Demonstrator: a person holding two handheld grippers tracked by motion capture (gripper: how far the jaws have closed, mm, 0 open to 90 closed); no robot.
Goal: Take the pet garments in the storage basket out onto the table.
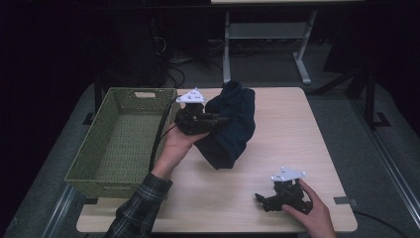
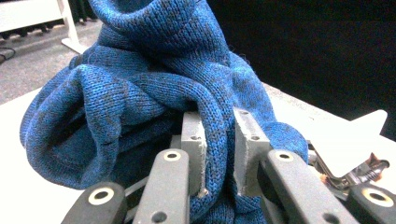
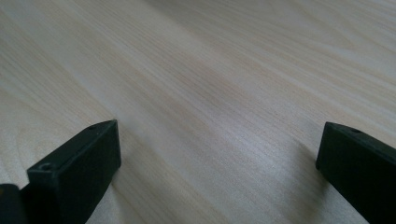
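Observation:
A dark blue knitted garment (image 1: 232,124) hangs bunched over the middle of the wooden table (image 1: 297,144). My left gripper (image 1: 218,119) is shut on a fold of it, right of the basket. In the left gripper view the grey pads (image 2: 195,151) pinch a thick roll of the blue knit (image 2: 140,79). Near the table's front right, my right gripper (image 1: 261,199) rests low on the wood in a hand. Its black jaws stand wide apart in the right gripper view, with bare table (image 3: 210,93) between them.
A green woven basket (image 1: 119,144) stands along the table's left side with nothing seen inside. Beyond the far edge are desk legs (image 1: 302,59) and cables on a dark floor. The other gripper's grey plate (image 2: 345,140) shows at the right of the left gripper view.

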